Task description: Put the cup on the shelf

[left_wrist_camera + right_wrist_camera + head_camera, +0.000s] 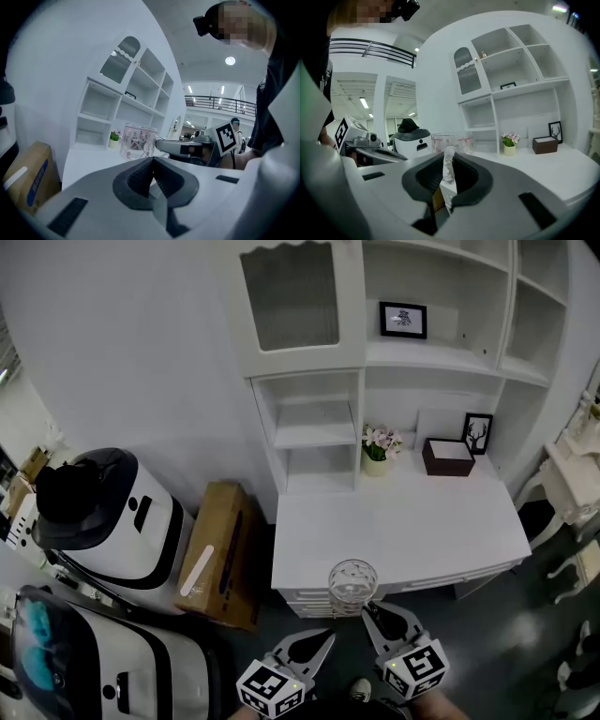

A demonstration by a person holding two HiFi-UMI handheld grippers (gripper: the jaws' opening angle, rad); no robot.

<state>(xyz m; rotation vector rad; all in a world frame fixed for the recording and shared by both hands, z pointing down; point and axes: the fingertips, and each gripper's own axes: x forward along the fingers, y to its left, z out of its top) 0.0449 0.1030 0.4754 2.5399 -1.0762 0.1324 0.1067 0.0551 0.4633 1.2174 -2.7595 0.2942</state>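
Where right gripper (449, 165) clamps cup (453, 140), its base hides.

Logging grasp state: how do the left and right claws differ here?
The right claw is shut on the cup; the left claw is shut on nothing. The right claw sits further forward, at the desk edge; the left claw hangs back. Both are shut.

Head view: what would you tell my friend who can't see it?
The right gripper holds a clear glass cup at the front edge of a white desk, with the shut left gripper beside it. White shelves rise behind the desk.
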